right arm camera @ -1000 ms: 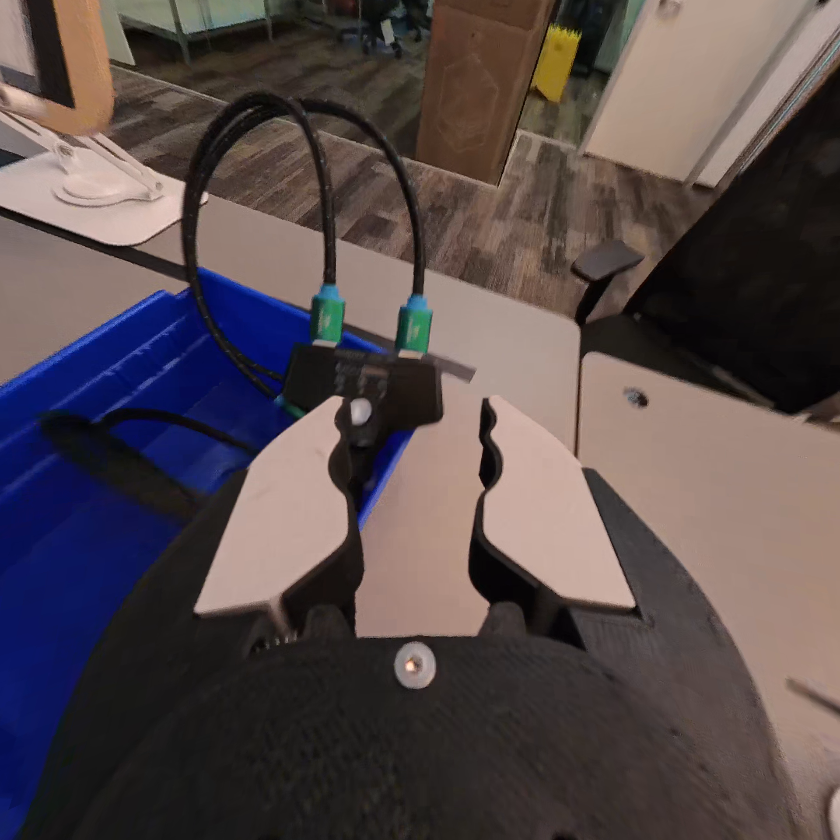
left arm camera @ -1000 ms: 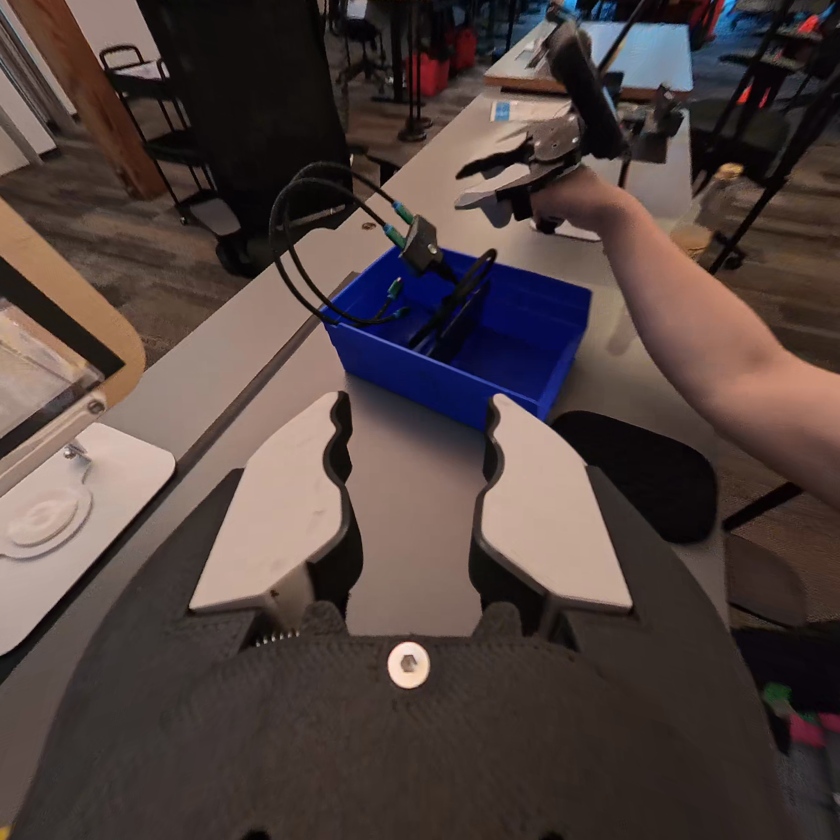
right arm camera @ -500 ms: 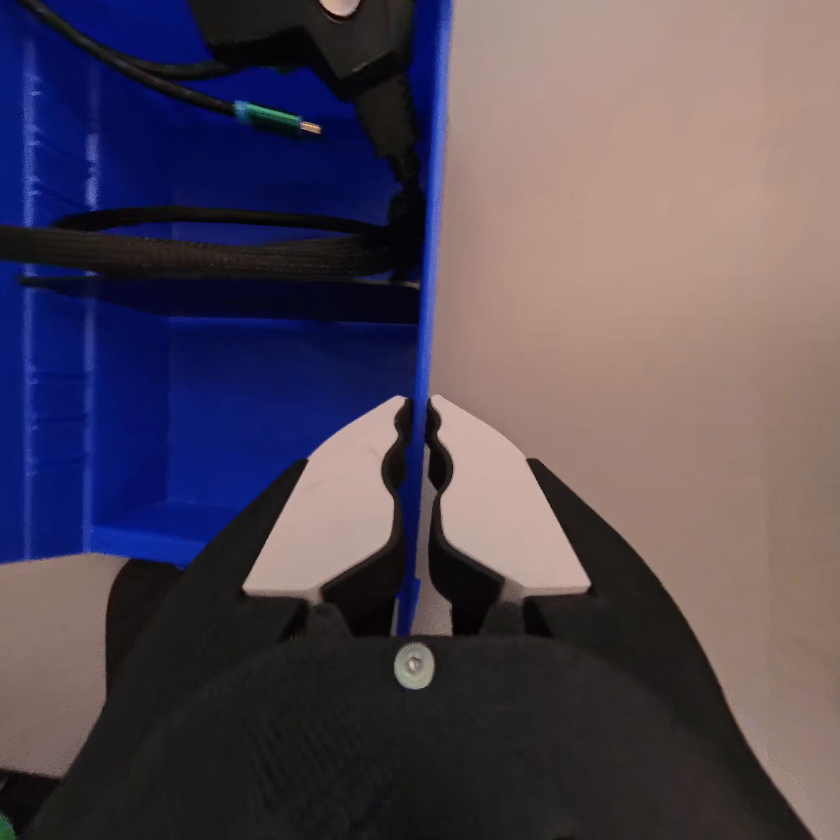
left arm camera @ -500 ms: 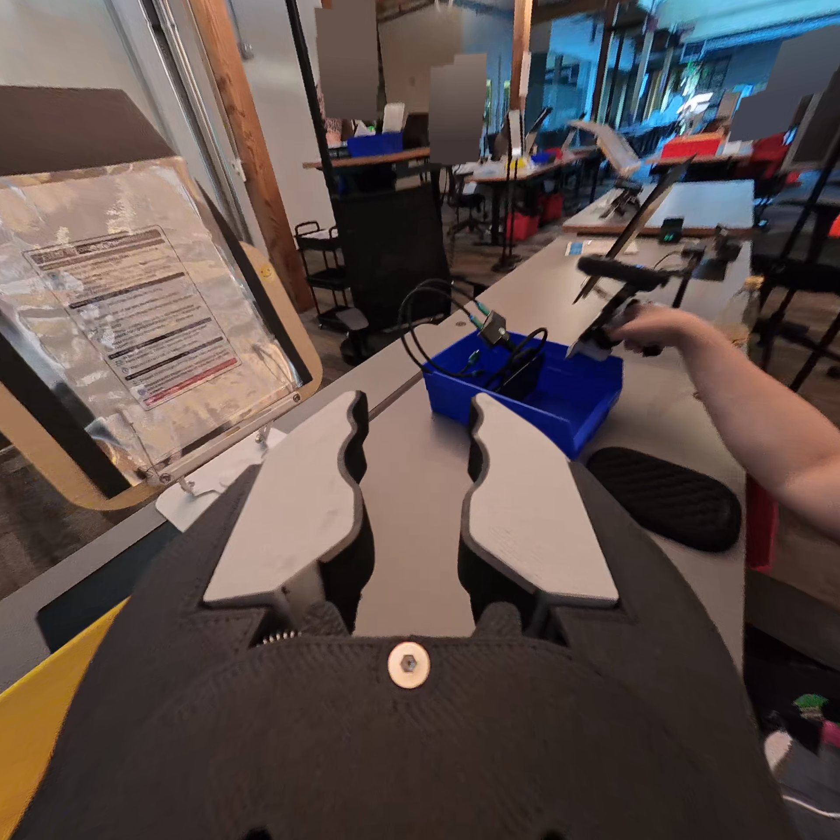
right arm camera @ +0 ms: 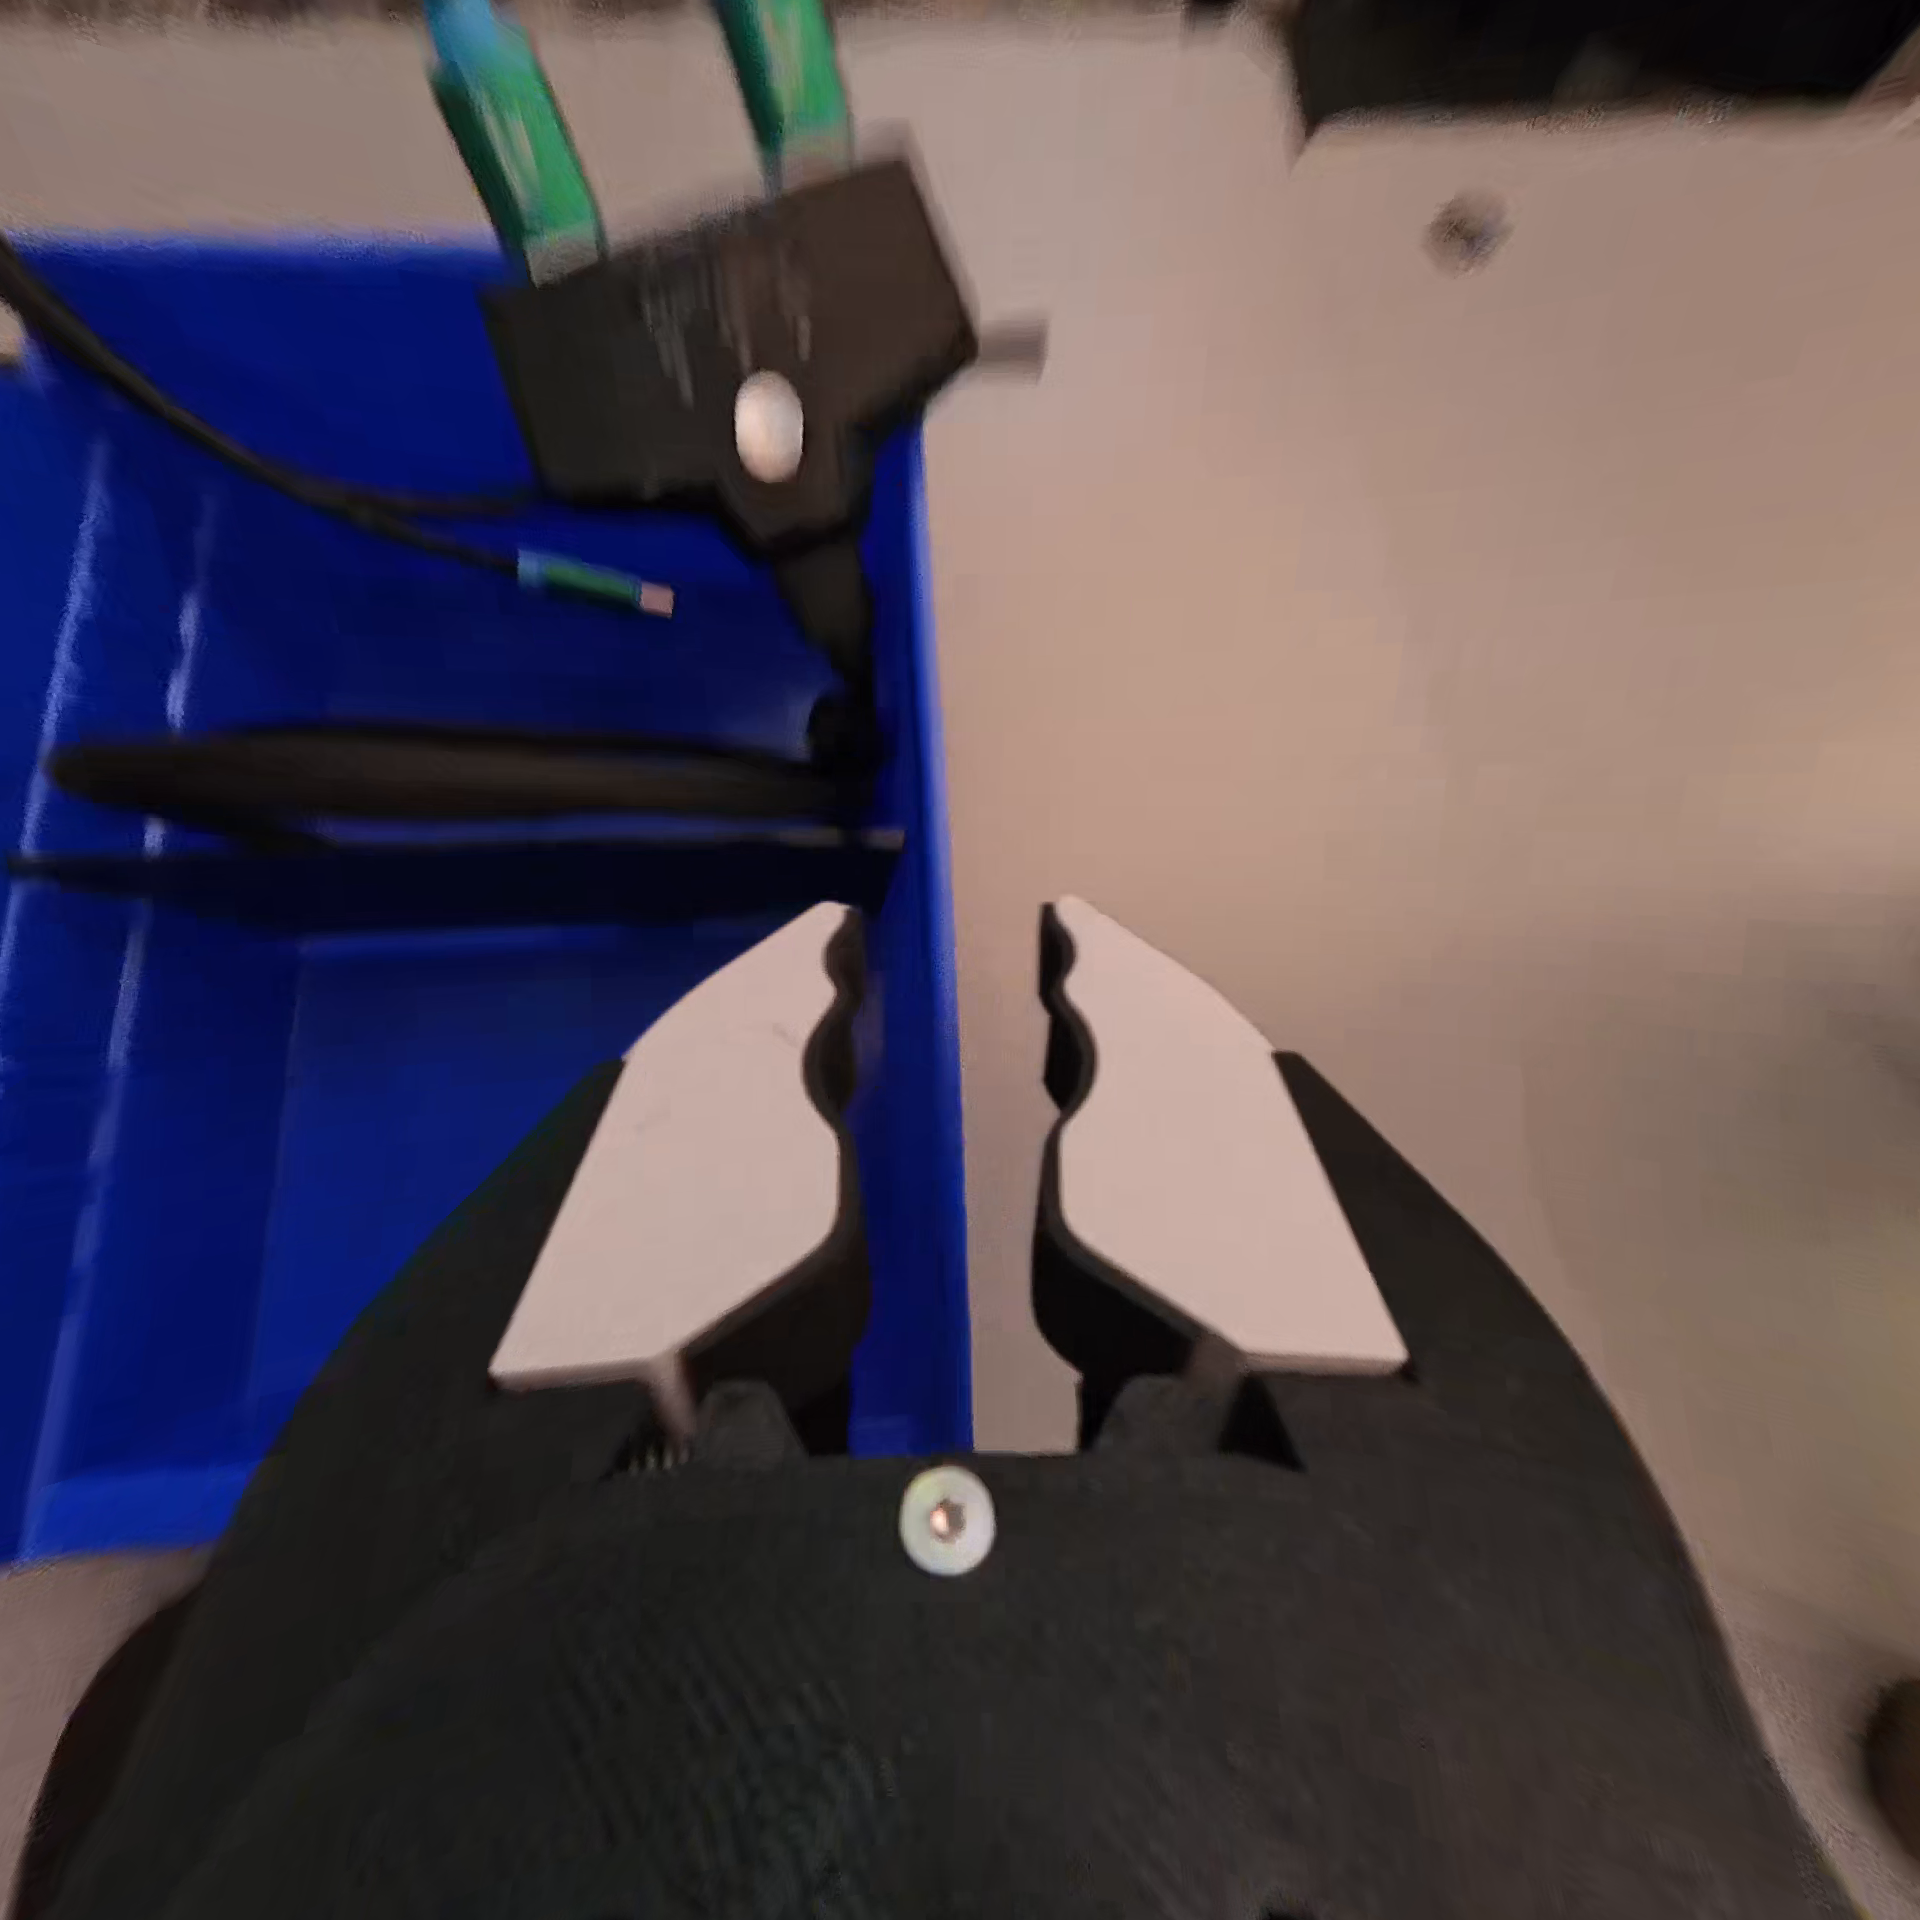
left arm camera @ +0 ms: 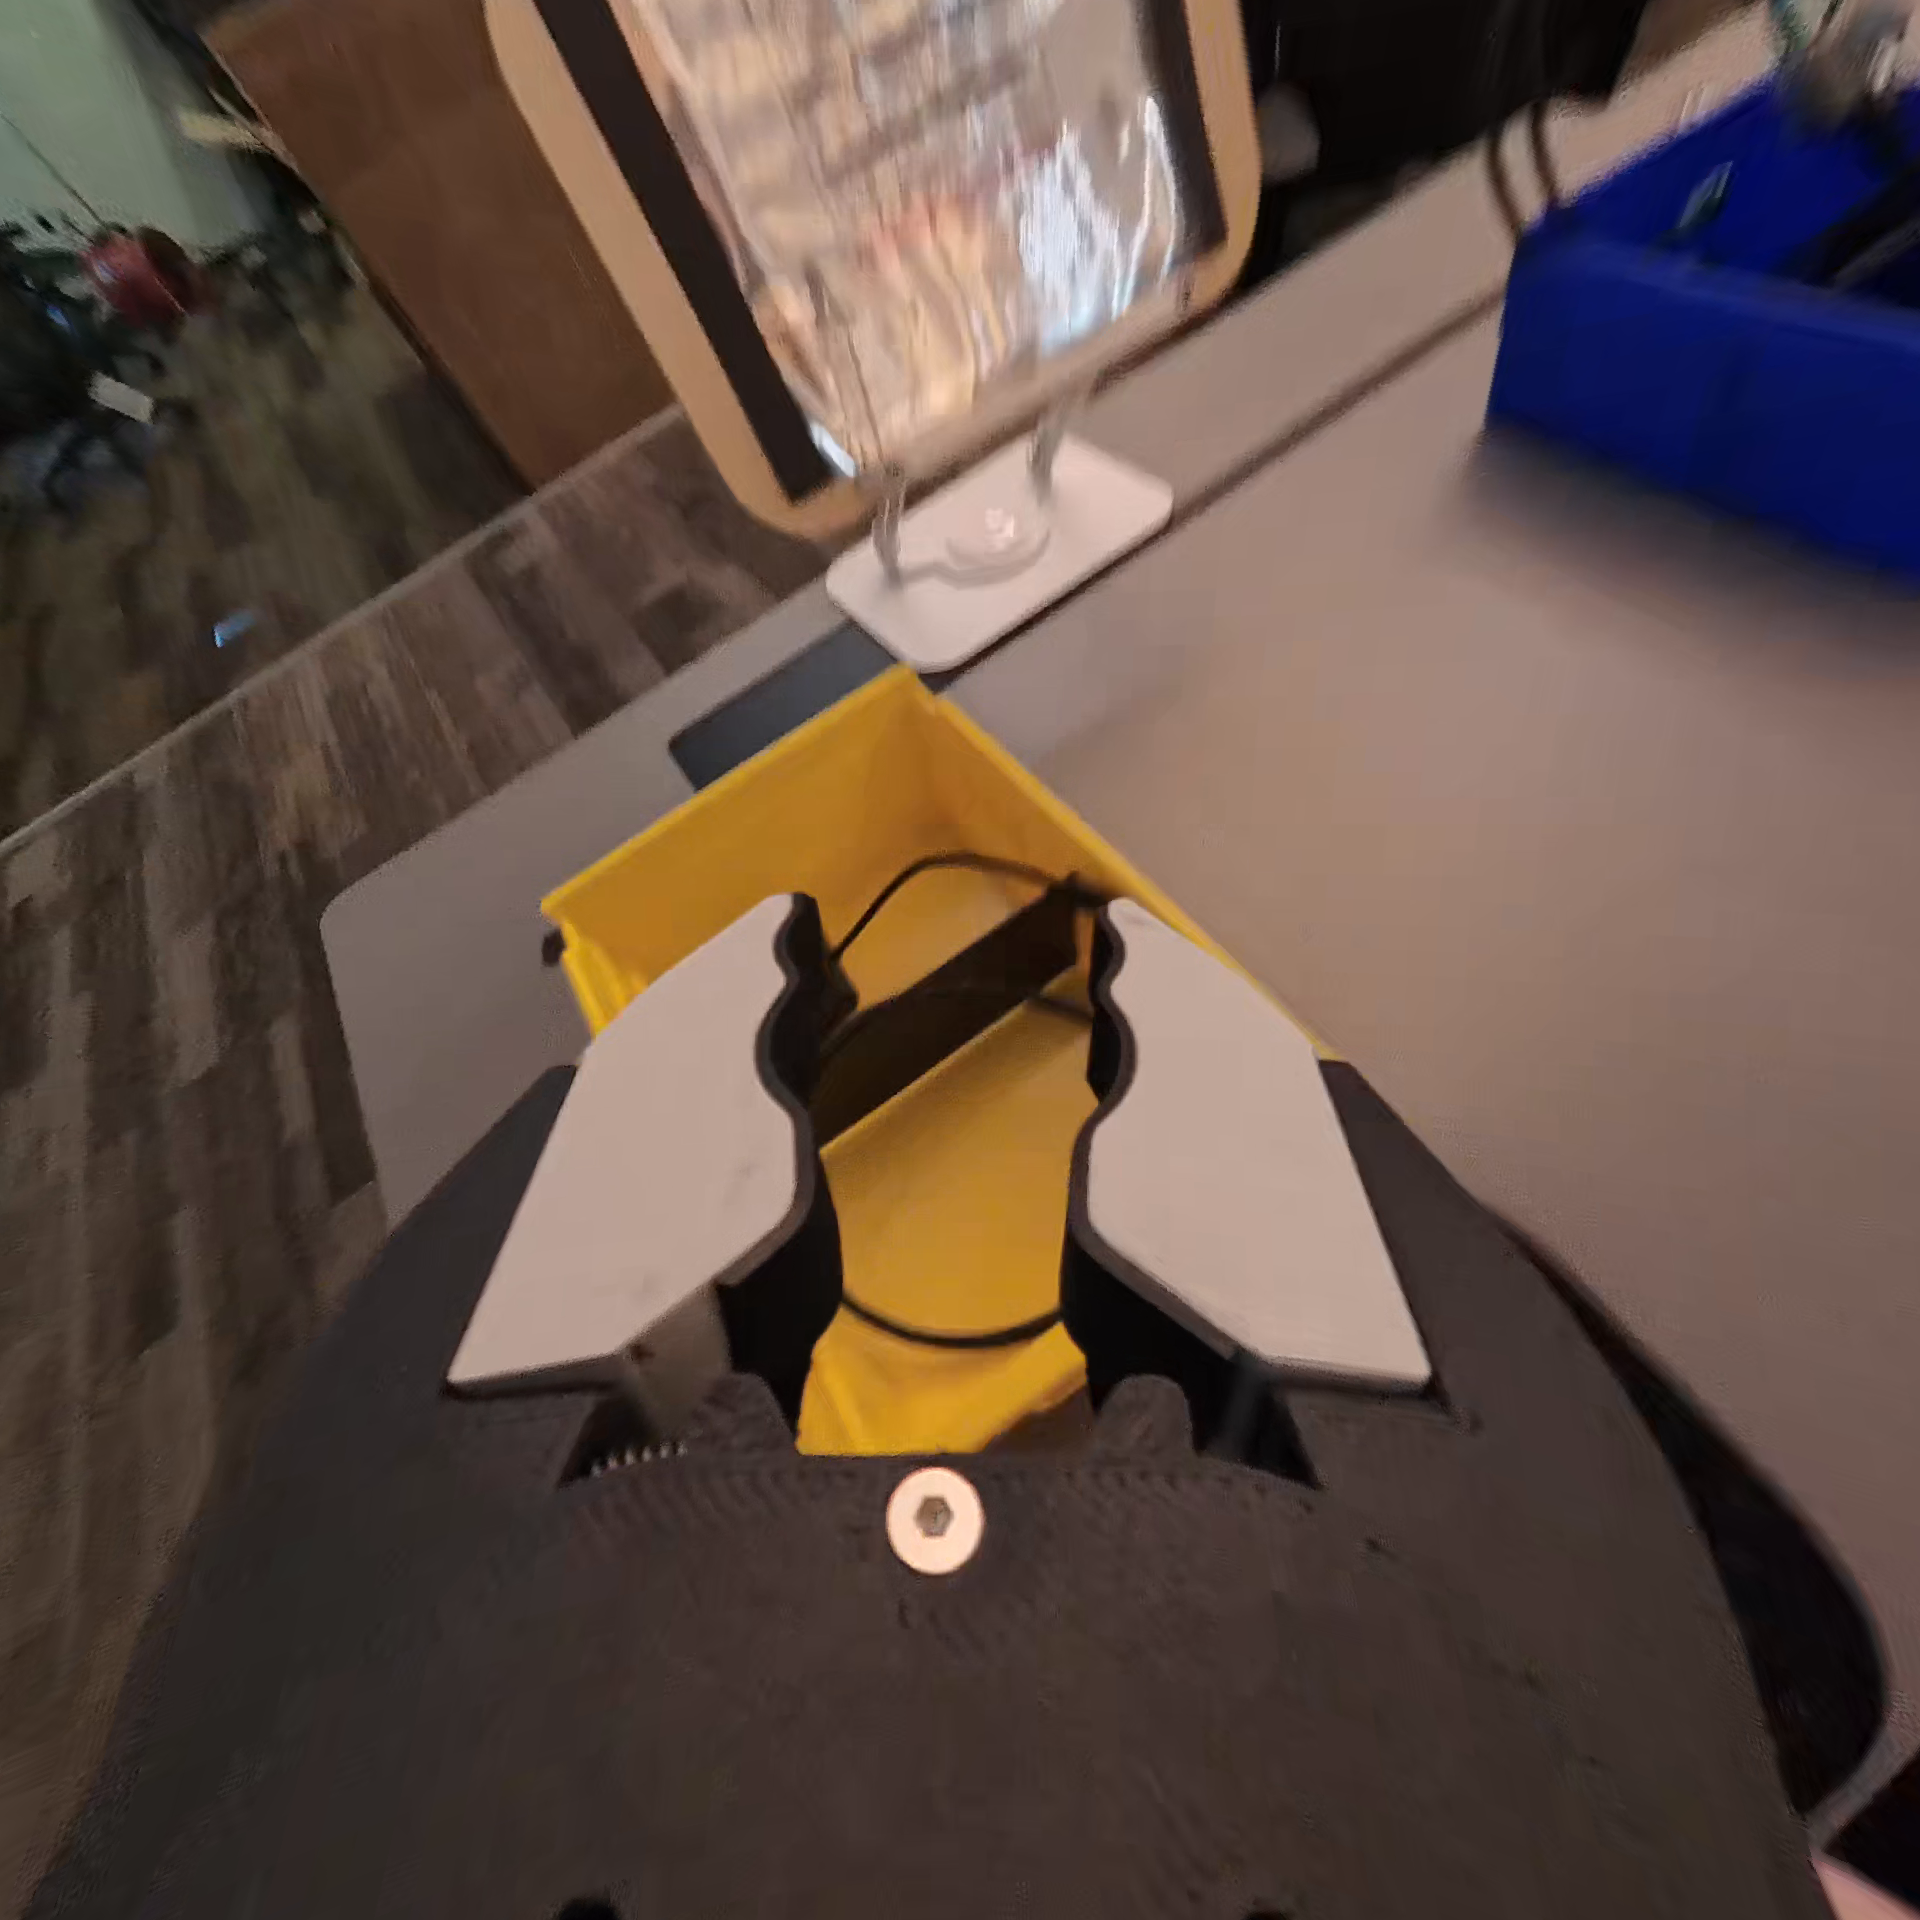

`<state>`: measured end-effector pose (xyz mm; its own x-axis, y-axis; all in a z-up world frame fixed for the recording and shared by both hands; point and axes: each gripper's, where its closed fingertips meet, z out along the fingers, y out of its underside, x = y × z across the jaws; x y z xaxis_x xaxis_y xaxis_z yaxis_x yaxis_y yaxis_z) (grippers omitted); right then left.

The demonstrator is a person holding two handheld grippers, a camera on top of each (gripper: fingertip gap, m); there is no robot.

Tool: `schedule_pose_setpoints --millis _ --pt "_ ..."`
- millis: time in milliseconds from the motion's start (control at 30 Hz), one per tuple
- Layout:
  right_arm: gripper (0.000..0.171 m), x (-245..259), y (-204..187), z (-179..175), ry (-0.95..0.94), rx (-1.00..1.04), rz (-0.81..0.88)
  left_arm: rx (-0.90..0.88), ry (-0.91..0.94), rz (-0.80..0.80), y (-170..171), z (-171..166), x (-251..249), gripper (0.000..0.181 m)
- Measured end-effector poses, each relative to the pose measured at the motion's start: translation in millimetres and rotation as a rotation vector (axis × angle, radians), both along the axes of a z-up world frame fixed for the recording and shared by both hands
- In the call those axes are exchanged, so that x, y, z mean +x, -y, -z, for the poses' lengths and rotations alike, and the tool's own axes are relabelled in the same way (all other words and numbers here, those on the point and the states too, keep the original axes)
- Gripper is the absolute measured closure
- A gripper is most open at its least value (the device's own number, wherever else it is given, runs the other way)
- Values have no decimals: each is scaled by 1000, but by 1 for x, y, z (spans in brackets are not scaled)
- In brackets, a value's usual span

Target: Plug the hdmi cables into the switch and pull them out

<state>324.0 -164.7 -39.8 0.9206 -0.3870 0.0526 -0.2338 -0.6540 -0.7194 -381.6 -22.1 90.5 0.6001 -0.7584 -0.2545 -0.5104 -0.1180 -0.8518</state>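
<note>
Grey surface (right arm camera: 1403, 727) fills the right wrist view, blue bin (right arm camera: 312, 1143) sitting on it at left.

HDMI switch (right arm camera: 727, 343): black box with a round silver button, tilted, propped over the bin's far right corner. Two green-sleeved HDMI plugs (right arm camera: 530, 156) seated in its far edge. Its own thick black pigtail runs down inside the bin along the right wall. Third cable end, loose green plug (right arm camera: 597, 597), lies in the bin's far compartment, not plugged into anything. A black divider (right arm camera: 447, 862) crosses the bin; the near compartment shows only bare blue floor. Frame is motion-blurred, so port detail is unreadable.

Right tongs (right arm camera: 948, 914): moderately parted, holding nothing. They straddle the bin's right wall: left finger inside the bin, right finger over the surface. Cannot tell if either finger touches the wall.

Left tongs (left arm camera: 945, 914): spread wide, empty, hovering over a yellow bin (left arm camera: 727, 831) at the surface's corner. That bin has a black divider (left arm camera: 956, 997) set across it and a thin black cable (left arm camera: 935, 883) looped inside. Beyond it, a wood-framed sign holder (left arm camera: 873, 208) with a glossy sheet stands on a white base (left arm camera: 997, 561). The blue bin shows far right in this view, well apart from the left tongs. Wood-pattern floor (left arm camera: 208, 727) off the surface's left edge.
</note>
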Motion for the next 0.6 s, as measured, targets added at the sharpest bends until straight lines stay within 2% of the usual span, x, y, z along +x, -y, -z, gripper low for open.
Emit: schedule_pose_setpoints --millis 33,100,200,300,367,500,600 --pt "129 1 -5 -22 87 54 14 -2 -22 -14 -7 5 -8 132" --pt "122 -12 -19 -71 244 162 -23 -10 -21 -39 -19 11 -16 131" --pt "119 -67 -45 -139 364 340 -192 14 -141 5 -36 37 -16 128" --pt "119 -132 -66 -190 386 532 -373 -169 -233 45 -53 87 -4 122" --pt "119 -169 -73 -208 369 618 -481 -270 -312 7 -69 117 -1 116" --pt "120 -213 -78 -207 367 700 -639 -277 -474 -57 -92 156 -10 116" --pt "119 -213 -82 -196 382 654 -676 -277 -492 -73 -98 163 -12 134"
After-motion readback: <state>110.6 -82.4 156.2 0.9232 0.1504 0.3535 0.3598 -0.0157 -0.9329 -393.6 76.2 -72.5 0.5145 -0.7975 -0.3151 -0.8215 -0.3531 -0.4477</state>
